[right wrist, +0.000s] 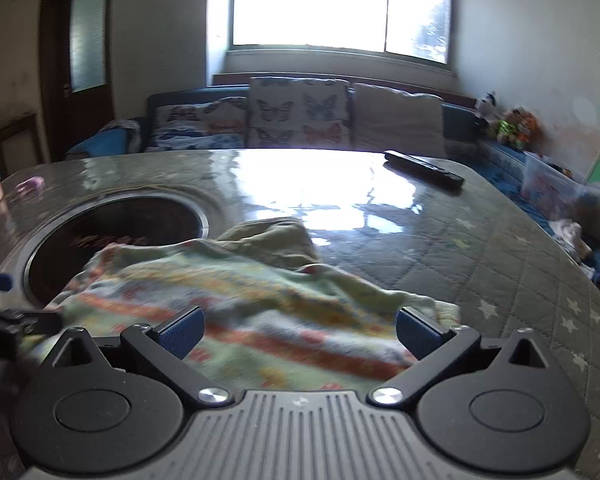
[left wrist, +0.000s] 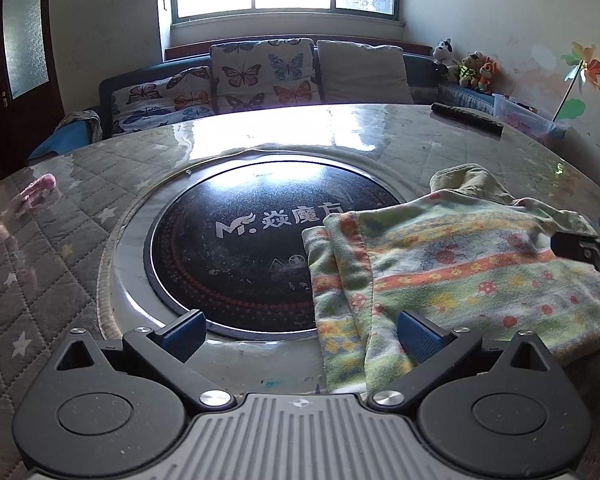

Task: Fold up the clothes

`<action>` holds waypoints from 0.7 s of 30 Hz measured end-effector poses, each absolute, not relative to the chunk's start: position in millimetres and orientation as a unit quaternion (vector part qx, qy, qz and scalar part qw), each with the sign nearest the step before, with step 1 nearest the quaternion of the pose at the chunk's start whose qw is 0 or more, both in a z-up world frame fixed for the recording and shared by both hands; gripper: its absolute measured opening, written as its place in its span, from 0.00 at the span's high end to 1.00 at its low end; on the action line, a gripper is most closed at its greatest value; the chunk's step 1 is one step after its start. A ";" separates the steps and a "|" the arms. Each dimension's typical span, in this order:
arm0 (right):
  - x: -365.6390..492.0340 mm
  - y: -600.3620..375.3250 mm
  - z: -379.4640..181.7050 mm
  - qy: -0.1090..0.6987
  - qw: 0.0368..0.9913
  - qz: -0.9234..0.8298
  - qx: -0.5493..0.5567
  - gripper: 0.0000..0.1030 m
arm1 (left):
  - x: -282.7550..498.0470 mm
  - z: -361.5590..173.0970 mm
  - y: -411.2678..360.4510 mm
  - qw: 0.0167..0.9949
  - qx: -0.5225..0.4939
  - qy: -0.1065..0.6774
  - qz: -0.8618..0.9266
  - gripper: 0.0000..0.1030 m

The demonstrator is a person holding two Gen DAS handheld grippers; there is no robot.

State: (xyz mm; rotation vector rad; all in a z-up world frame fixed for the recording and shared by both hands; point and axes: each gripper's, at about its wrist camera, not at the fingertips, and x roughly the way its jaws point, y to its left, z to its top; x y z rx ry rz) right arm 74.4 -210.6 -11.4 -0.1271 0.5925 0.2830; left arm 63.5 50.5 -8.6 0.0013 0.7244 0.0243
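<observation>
The garment (left wrist: 460,264) lies on the tabletop (left wrist: 60,248) right of my left gripper (left wrist: 300,334), directly before my right gripper (right wrist: 298,334); both jaws stand apart.

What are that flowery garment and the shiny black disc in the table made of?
The garment looks like soft fleece or brushed cotton: fuzzy matte nap, limp folds, printed flower stripes. The black disc seems to be glossy glass or ceramic, likely a heater plate: it mirrors the window light and carries printed lettering. Neither is certain from looks alone.

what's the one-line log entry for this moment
stage: pre-grasp | left gripper: open | right gripper: open | patterned garment: flat on table, partly over dark round plate
</observation>
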 end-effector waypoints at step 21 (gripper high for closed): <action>18.2 -126.7 -12.0 0.286 0.893 0.317 -0.139 0.03 | 58.8 -3.0 76.3 0.934 0.009 0.353 0.050 0.00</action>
